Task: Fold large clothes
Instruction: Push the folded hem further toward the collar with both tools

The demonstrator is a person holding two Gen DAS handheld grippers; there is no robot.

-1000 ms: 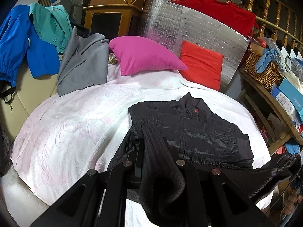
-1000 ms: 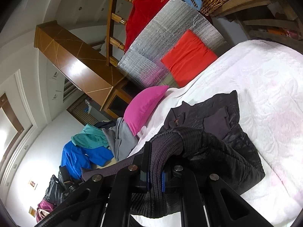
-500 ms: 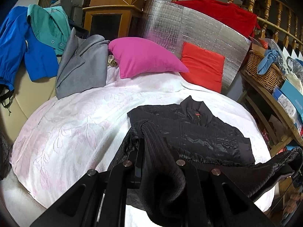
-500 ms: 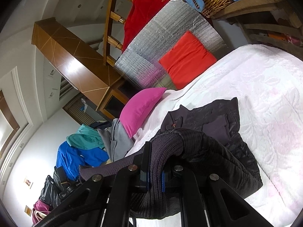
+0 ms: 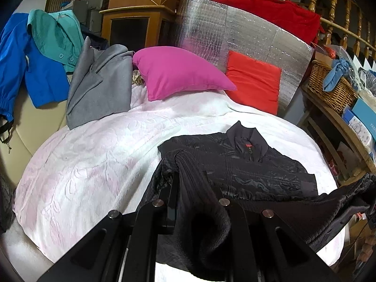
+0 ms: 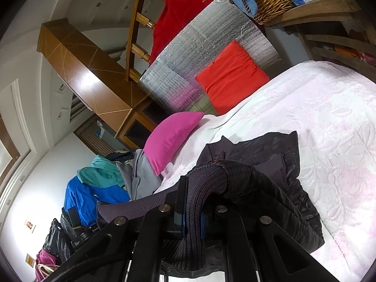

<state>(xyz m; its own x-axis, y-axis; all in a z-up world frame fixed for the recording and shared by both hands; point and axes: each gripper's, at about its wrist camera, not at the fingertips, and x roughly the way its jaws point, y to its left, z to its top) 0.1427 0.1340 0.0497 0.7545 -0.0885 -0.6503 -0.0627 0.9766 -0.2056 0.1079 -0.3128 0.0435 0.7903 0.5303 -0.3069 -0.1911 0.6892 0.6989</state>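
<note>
Bed (image 5: pixel 98 164) under a white-pink embossed cover fills most of both views. Silver foil panel (image 5: pixel 235 30) stands at the head of the bed, a red cloth (image 5: pixel 270 9) draped on the railing above it. Black jacket (image 5: pixel 246 164) lies on the bed, collar toward the head end, upper body flat; its hem is lifted off the bed and stretched between the two claws. Pink pillow (image 5: pixel 181 70) and red cushion (image 5: pixel 253 80) sit at the head of the bed, cushion leaning on the foil panel. Grey coat (image 5: pixel 101 84), teal shirt (image 5: pixel 54 35) and blue jacket (image 5: pixel 28 61) hang off the bed's left side. Wicker basket (image 5: pixel 331 84) on a shelf off the bed's right side.

Left claw (image 5: pixel 195 188): clenched on the jacket's ribbed hem, knit bunched over the fingers. Right claw (image 6: pixel 192 202): clenched on the ribbed hem likewise, the band passing between the fingers and hanging below.
</note>
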